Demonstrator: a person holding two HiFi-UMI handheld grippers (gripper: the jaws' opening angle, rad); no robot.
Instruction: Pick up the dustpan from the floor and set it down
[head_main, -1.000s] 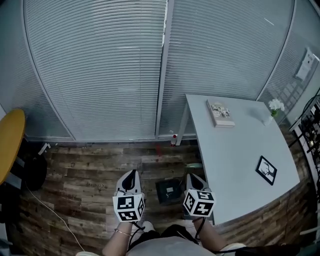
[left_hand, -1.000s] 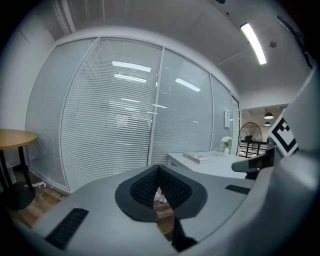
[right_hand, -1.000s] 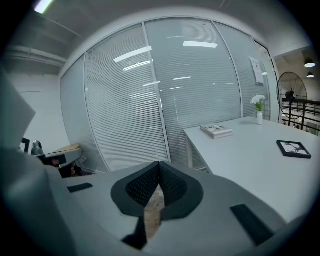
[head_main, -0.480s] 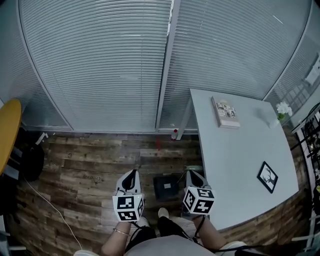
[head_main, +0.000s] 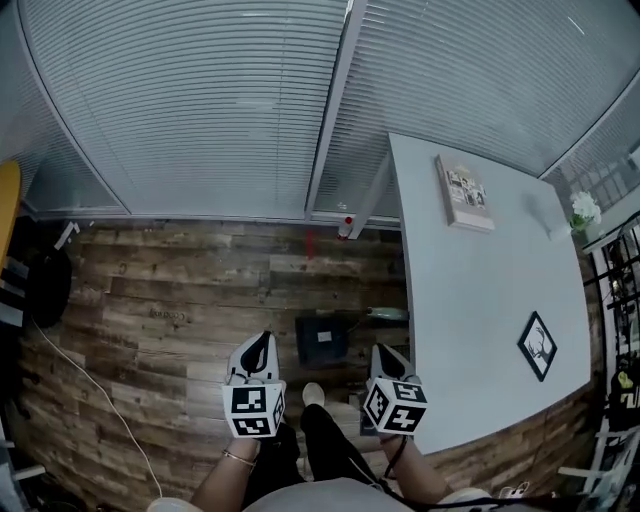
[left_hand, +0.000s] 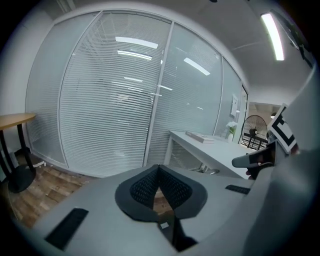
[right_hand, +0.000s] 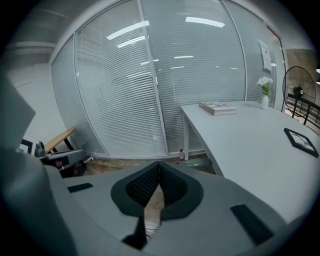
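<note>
Closed and empty, the left gripper (head_main: 257, 349) and right gripper (head_main: 386, 356) have sunk toward the dark square dustpan (head_main: 322, 340) beside the white table (head_main: 480, 290), so the grasp is likely next.

I hold my left gripper (head_main: 258, 348) and right gripper (head_main: 386, 354) low over the wooden floor (head_main: 180, 300), the jaws of each narrowing to a point. The dark dustpan (head_main: 322, 340) lies flat on the boards between them, touching neither. To my right, the white tabletop (head_main: 470, 290) carries a book (head_main: 466, 192), a framed picture (head_main: 537, 345) and a small vase of flowers (head_main: 583, 210).
</note>
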